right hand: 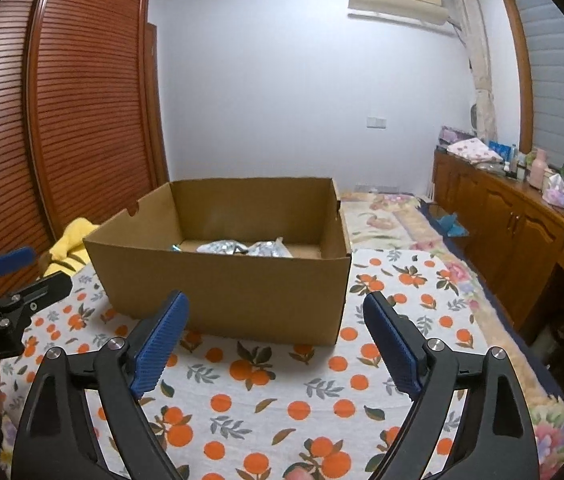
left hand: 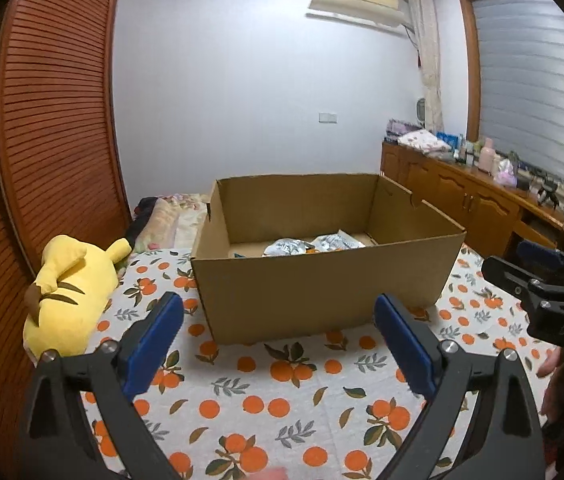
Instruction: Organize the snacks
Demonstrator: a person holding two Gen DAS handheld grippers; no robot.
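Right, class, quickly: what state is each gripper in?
Left gripper: open, holding nothing.
Right gripper: open, holding nothing.

Both wrist views look slightly downward, side by side, sharing the nearby cardboard box.

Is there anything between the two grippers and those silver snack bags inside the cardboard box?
Yes: the brown cardboard box's near wall stands between both open grippers, left and right, and the silver foil snack bags. The box top is open.

Open cloth before the cardboard box; yellow plush at left.
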